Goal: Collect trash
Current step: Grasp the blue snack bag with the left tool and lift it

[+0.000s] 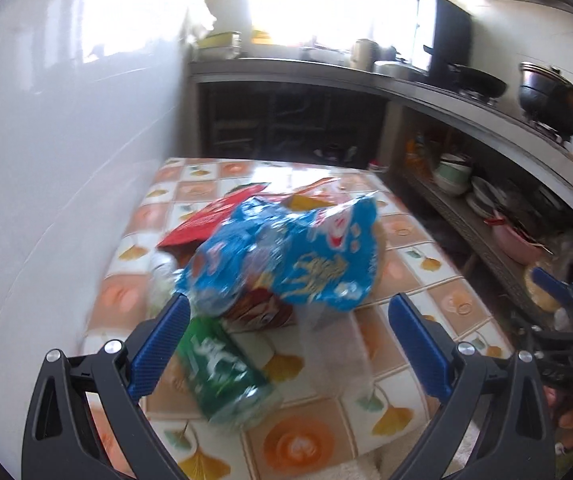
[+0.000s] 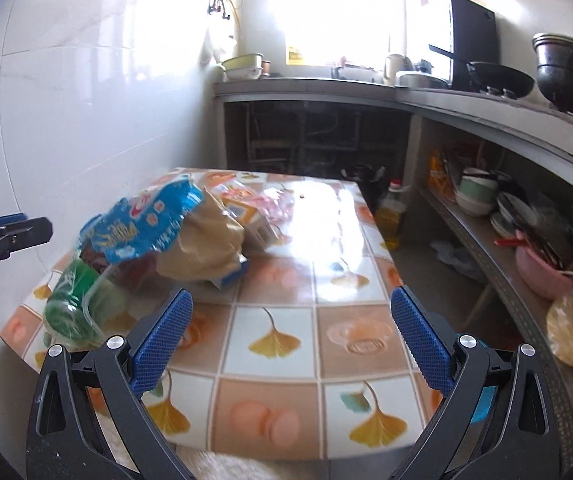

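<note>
- Trash sits in one heap on the tiled bench (image 2: pixel 326 320), toward its wall-side half: blue snack bag (image 1: pixel 286 248) draped on top, red packet (image 1: pixel 206 220) behind it, green wrapper (image 1: pixel 222 372) at the near edge, tan paper bag (image 2: pixel 206 240) and a small carton (image 2: pixel 246 216) on the far side.
- Heaped like this it looks staged for picking off piece by piece; no bin or trash bag shows in either view.
- Left hand-held gripper (image 1: pixel 290 340): jaws spread wide, nothing between them. Aimed straight at the heap, low over the bench; the green wrapper lies just beside its left finger, the blue bag just ahead.
- My read: it is lined up to take the blue bag or the green wrapper. Both views are motion-blurred, so contact is hard to call.
- Right hand-held gripper (image 2: pixel 290 332): also spread wide, empty. It hovers over the bare near-right part of the bench, heap off to its left, near but not touching.
- Right's pose reads as standby, leaving the heap to the left.
- Thin crinkly film: pinch a fold, not the flat face.
</note>
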The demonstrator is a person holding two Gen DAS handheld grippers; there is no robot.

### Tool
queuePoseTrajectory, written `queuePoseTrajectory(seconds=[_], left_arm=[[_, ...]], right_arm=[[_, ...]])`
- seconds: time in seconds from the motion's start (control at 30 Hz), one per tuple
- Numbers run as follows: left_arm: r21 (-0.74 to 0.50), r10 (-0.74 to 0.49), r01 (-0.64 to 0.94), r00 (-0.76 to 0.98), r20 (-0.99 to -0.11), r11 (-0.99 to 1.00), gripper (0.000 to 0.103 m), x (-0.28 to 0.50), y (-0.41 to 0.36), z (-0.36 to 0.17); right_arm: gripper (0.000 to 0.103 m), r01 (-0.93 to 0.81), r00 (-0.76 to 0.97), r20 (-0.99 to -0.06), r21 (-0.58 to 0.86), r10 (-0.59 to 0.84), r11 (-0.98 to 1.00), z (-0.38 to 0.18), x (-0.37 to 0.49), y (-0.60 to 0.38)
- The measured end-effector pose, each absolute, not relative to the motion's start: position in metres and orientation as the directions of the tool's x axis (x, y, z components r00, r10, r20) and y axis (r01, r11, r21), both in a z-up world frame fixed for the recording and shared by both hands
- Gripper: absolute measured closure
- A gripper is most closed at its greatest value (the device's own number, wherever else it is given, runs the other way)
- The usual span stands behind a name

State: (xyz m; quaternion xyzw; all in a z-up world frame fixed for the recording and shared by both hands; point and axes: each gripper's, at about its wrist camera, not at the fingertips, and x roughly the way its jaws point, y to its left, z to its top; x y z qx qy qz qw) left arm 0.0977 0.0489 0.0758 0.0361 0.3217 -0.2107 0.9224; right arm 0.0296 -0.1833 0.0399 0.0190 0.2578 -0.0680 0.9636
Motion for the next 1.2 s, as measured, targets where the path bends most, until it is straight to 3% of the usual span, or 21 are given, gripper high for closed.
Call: queuePoseTrajectory(seconds=[0.2,0.37,0.57,0.63,0.9,1.2], left_arm=[[-0.073,-0.358,0.431,0.63,-0.689,0.9,0.006,0.156,0.028,0.077],[-0.164,-0.399,0.438,0.522,-0.754,0.884,0.006,0.214,0.029,0.072],[-0.144,-0.353,0.466,0.4,-0.846,0.873,0.006,0.258,0.02,0.042],[-0.153,-0.361,0.479,0.378,-0.853,0.864,0.014,0.261,0.018,0.037],[-0.18,-0.377,0.475,0.361,-0.853,0.862,0.06,0.259,0.02,0.038],[-0.264,-0.462,0.464,0.391,-0.796,0.846,0.089,0.247,0.03,0.062]], right_arm=[[0.008,0.098,0.849,-0.525,0.038,-0.063,0.994,0.026,0.055,-0.183],[0.008,0.085,0.833,-0.551,0.029,-0.055,0.996,0.014,0.069,-0.184],[0.008,0.094,0.825,-0.562,0.037,-0.057,0.995,0.008,0.078,-0.189],[0.008,0.1,0.822,-0.567,0.038,-0.061,0.994,0.006,0.08,-0.191],[0.008,0.116,0.812,-0.58,0.053,-0.064,0.992,0.001,0.086,-0.197],[0.008,0.123,0.82,-0.567,0.045,-0.076,0.991,0.007,0.081,-0.195]])
